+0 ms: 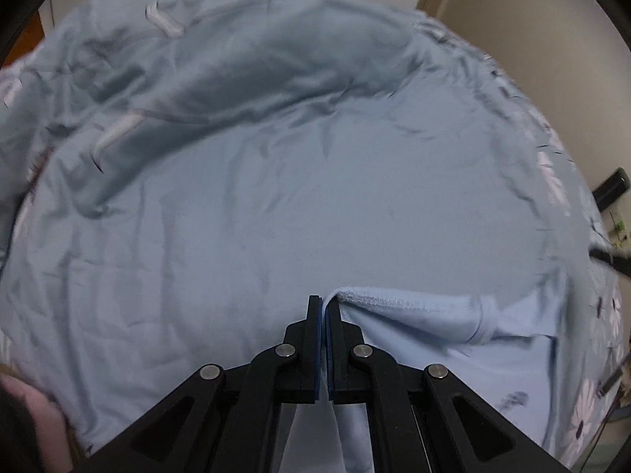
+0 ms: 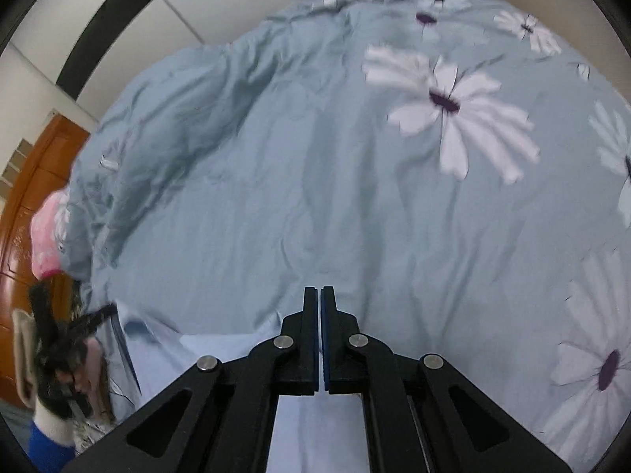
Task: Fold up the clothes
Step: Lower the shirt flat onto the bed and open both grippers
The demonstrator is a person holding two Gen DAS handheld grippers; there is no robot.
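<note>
Closest to the lens in the left wrist view: left tool [image 1: 324,303], black w/ blue pads, jaws pinched right together on an edge of a light blue garment [image 1: 426,331]. Fabric's hemmed edge comes up into the jaw tips, and a strip of it also shows below, between the tool's arms. From the grip the garment runs off to the right of frame, bunched in a fold partway along, lying on/just over the bed cover [image 1: 244,205].

Bed cover = grey-blue, wrinkled, fills most of both views; a thick ridge of it is heaped up toward the top of the left view. White daisy-type flowers w/ dark centres are printed on it, seen along the right edge in the left view and big in the right wrist view [image 2: 449,106].

Right tool [image 2: 319,295]: same build, jaws also closed to a hairline gap. Light blue garment [image 2: 221,354] sits directly under and behind it, showing between the arms and spreading to the left of frame. Can't tell from the tips alone whether cloth is actually caught there, since no fabric shows at the tips.

Both tools point steeply down at the bed. Frames are motion-blurred.

Far left in the right view: the other tool, blurred dark shape w/ a hand [image 2: 51,354], pink item [image 2: 49,232] above it, wooden door [image 2: 35,181] behind. Pale wall w/ a dark stripe [image 2: 130,15] up top.
</note>
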